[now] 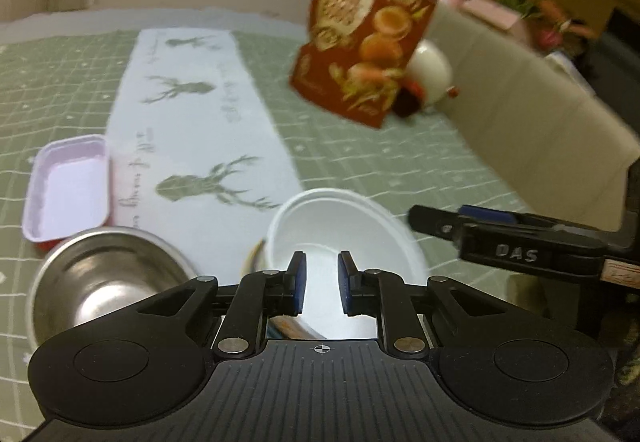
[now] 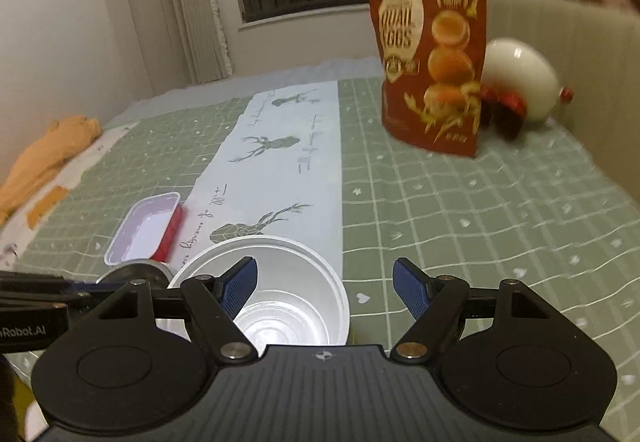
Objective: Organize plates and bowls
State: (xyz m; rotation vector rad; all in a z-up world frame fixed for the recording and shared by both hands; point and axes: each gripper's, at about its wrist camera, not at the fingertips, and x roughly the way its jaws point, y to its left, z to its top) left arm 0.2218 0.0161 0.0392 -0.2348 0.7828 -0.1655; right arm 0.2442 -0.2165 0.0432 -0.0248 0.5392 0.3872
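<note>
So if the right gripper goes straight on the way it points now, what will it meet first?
Probably the white bowl. The right gripper is open with nothing between its pads, and the bowl lies just ahead, slightly to the left of its centre line. Depth is unclear, so it might pass the rim and meet the green tablecloth.

Both wrist views low, close over surface (image 1: 360,170), angled downward toward far window. Shared: white bowl (image 1: 344,238) nearest, deer-print runner (image 2: 288,162), red snack bag (image 2: 434,74).
</note>
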